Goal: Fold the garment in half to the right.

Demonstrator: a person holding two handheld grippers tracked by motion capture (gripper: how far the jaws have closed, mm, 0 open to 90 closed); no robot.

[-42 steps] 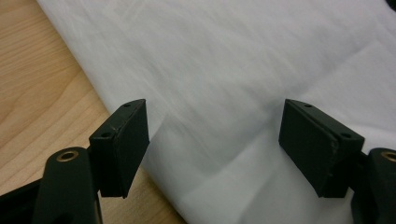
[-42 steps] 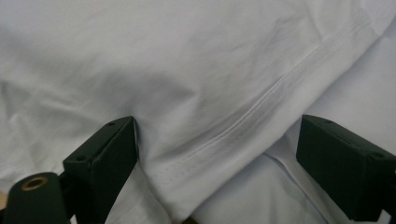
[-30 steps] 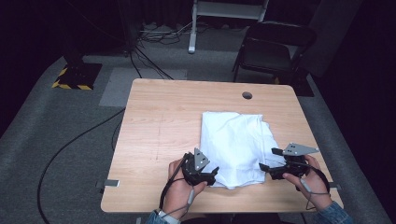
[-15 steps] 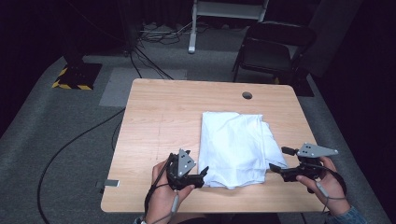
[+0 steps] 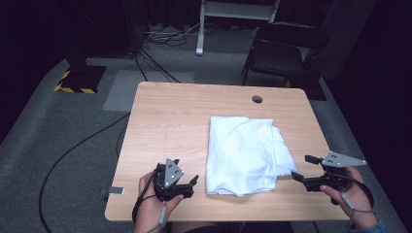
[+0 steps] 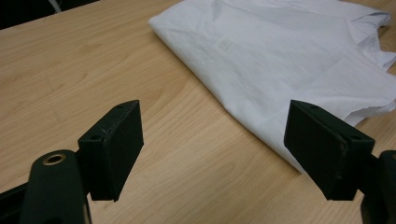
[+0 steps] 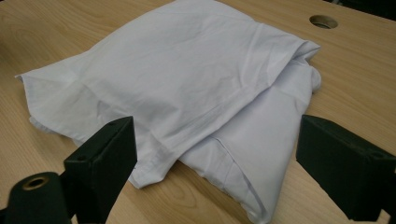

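High view, cloth: a white folded cloth [image 5: 245,154] lies on the right half of the wooden worktop [image 5: 175,121], its near edge close to the front rim
High view, left claw: the left claw [image 5: 190,181] sits low over the worktop just left of the cloth's near-left corner, jaws spread, apart from the fabric, held by a hand [image 5: 150,201]
High view, right claw: the right claw [image 5: 302,169] is at the cloth's near-right corner, jaws parted, tips just beside the fabric; whether they touch it I cannot tell
High view, surroundings: a round hole [image 5: 257,99] is in the worktop beyond the cloth; a dark chair [image 5: 282,51] stands behind the worktop
Left claw view: the jaws stand wide with bare wood between them; the cloth [image 6: 289,51] lies ahead and to the right, its edge running behind the right jaw
Right claw view: the jaws stand wide, holding nothing; the cloth [image 7: 187,79] lies right ahead between them, folded in layers with a rumpled near corner, the hole [image 7: 323,21] beyond
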